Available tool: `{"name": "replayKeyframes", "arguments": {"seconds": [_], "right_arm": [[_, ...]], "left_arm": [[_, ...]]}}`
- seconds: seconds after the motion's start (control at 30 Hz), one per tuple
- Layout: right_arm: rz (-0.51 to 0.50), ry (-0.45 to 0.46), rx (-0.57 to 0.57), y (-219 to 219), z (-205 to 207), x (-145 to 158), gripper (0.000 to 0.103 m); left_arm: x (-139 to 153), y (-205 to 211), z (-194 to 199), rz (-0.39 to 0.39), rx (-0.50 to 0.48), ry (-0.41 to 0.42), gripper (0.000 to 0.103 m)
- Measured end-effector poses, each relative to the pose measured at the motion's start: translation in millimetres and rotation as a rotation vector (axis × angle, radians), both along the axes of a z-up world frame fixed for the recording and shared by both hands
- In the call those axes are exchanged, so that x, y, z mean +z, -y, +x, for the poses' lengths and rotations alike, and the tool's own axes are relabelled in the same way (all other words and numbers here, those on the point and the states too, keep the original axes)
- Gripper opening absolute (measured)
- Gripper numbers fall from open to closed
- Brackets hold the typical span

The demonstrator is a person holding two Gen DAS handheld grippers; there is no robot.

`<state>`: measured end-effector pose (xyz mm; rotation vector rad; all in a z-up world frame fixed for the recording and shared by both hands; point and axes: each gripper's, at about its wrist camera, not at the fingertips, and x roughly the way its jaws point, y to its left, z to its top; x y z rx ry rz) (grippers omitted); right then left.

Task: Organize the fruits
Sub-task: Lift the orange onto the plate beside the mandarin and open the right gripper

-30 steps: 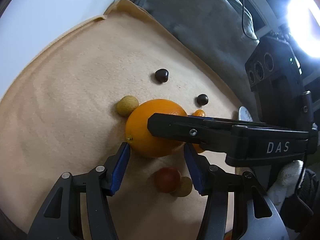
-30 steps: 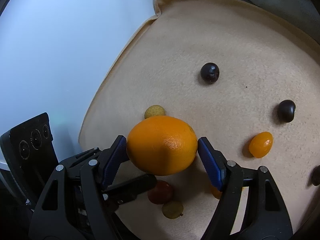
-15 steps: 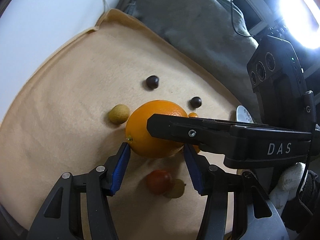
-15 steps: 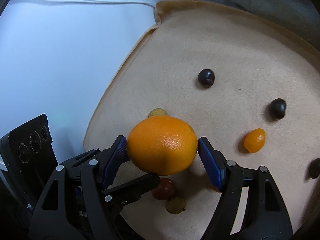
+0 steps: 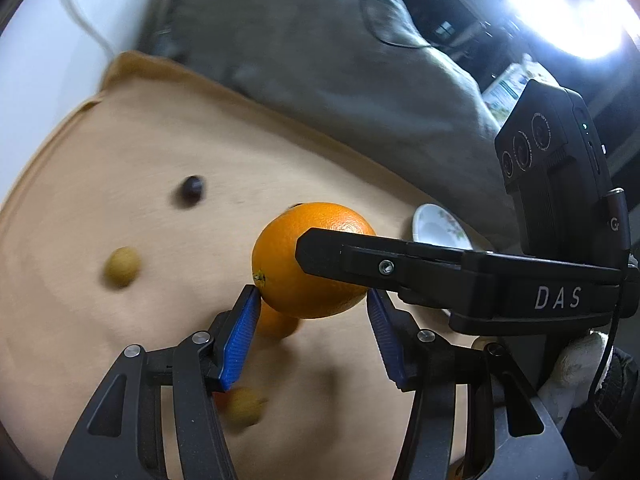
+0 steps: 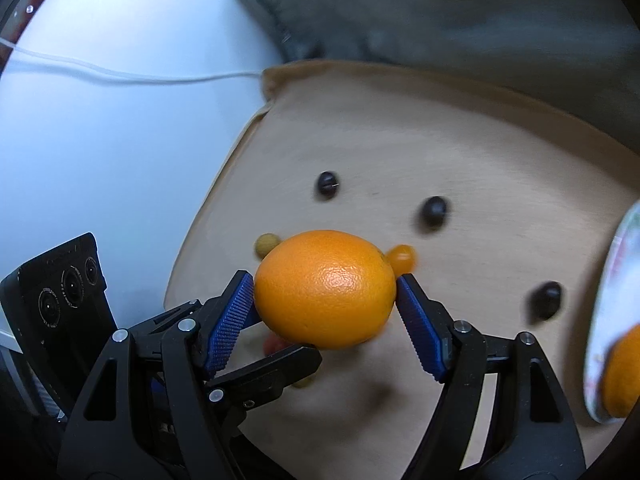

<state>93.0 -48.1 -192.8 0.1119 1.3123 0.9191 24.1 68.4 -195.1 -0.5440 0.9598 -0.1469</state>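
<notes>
A large orange [image 6: 326, 288] is held in the air between the blue pads of my right gripper [image 6: 325, 300], which is shut on it. It also shows in the left wrist view [image 5: 316, 260], just in front of my left gripper [image 5: 310, 328]; whether the left pads touch it I cannot tell. Below on the tan cloth [image 5: 120, 208] lie a yellow-green fruit [image 5: 122, 268], dark round fruits [image 6: 434, 210] and a small orange kumquat [image 6: 402, 258]. A white patterned plate [image 5: 436, 228] stands at the right; in the right wrist view it [image 6: 612, 280] holds another orange [image 6: 622, 372].
A grey cushion [image 5: 320, 60] lies behind the cloth. A white table surface [image 6: 100, 140] with a white cable [image 6: 120, 76] is on the left. A red fruit [image 6: 276, 346] and a yellowish one [image 5: 244, 406] lie low on the cloth.
The orange has been lifted off the cloth and both grippers have swung right; the plate has come into view. The fruits on the cloth look smaller and farther off.
</notes>
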Motion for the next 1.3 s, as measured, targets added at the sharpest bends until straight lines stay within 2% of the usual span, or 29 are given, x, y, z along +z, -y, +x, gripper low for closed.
{"name": "replayKeyframes", "arguments": {"seconds": [0.47,0.7,0.97,1.3], "right_arm": [[-0.018,0.023,-0.172,96.9,29.5,7.2,0.076],[-0.025,0.033,-0.220,131.7,41.9,6.6,0.076],[-0.039,0.039,-0.253,159.7,53.0,5.2,0.076],[-0.080,0.027,-0.282,183.4,73.1,-11.5,0.076]], "left_arm": [[12.6,82.5,48.8,-0.016,-0.148,0.036,0.054],[16.0,105.3,64.4,-0.010,-0.194,0.039,0.054],[13.7,128.5,77.4,-0.001,-0.226,0.039,0.054],[-0.4,150.0,87.6,-0.008,-0.258,0.008,0.052]]}}
